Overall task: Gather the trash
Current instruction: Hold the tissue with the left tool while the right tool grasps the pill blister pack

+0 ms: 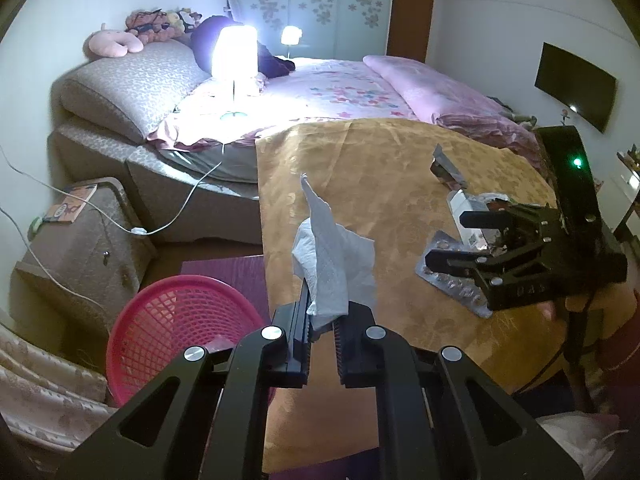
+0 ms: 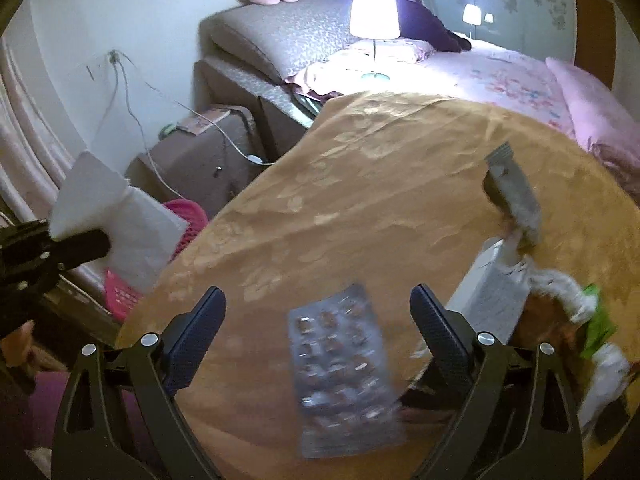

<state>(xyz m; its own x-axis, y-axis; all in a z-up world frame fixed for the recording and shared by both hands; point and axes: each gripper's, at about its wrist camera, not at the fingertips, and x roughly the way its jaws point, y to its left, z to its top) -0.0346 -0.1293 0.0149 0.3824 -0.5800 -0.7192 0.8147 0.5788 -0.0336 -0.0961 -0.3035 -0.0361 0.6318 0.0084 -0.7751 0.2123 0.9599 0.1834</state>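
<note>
My left gripper (image 1: 322, 320) is shut on a crumpled white tissue (image 1: 334, 268), which sticks up above the edge of the gold cloth (image 1: 360, 184). The same tissue (image 2: 104, 216) and the left gripper (image 2: 76, 250) show at the left of the right wrist view. A pink mesh basket (image 1: 176, 328) stands on the floor just left of the left gripper. My right gripper (image 2: 318, 312) is open, its fingers standing either side of a silver blister pack (image 2: 340, 376) that lies flat on the cloth. In the left wrist view the right gripper (image 1: 450, 240) hovers over that blister pack (image 1: 452, 280).
A white box (image 2: 492, 292), a grey foil sachet (image 2: 512, 192), a green wrapper (image 2: 596, 320) and white paper scraps lie at the cloth's right. A lit lamp (image 1: 234, 52) stands on the pink bed. A brown nightstand (image 1: 80, 240) with cables sits left of the basket.
</note>
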